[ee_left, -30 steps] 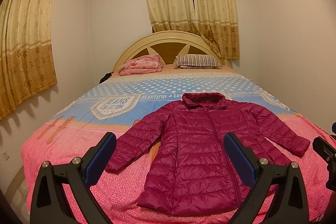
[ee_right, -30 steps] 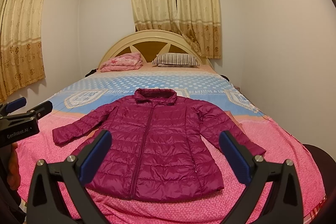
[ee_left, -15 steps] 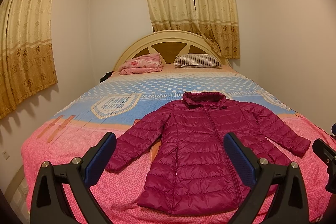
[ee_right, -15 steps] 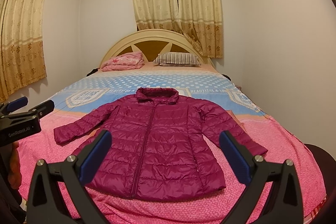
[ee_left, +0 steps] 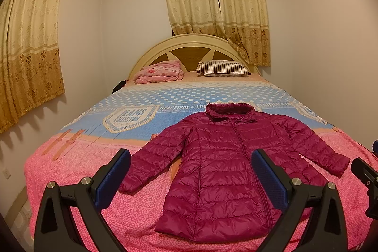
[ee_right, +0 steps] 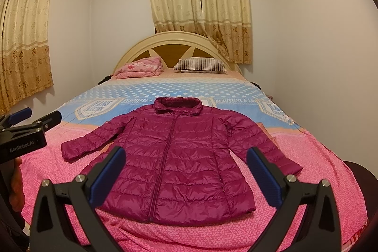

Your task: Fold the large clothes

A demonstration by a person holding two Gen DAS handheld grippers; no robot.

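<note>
Start at your left: the left gripper [ee_left: 191,177] hangs released above the foot of the bed, its blue-padded fingers [ee_left: 113,175] spread wide with nothing between them. Its nearest target is the left sleeve [ee_left: 153,157] of the magenta quilted puffer jacket [ee_left: 226,164], which angles out and down toward the near left, cuff lying on the pink-patterned bedspread [ee_left: 78,157]. For a clean first fold, I would take that sleeve close to the cuff, pinch only the sleeve and not the bedspread beneath, and lay it across the chest. The slippery, puffy shell will likely spring back, so press it flat before you let go.

The jacket itself lies spread face up, zipped, in the middle of the near half of the bed. Its long axis runs from the hem, nearest you, straight away to the stand-up collar [ee_right: 178,105], which points toward the cream arched headboard [ee_right: 174,44].

On your right, the right gripper [ee_right: 185,175] is likewise released and empty, held above the hem. The right sleeve [ee_right: 257,143] slants to the near right; mirror the same grip there.
</note>
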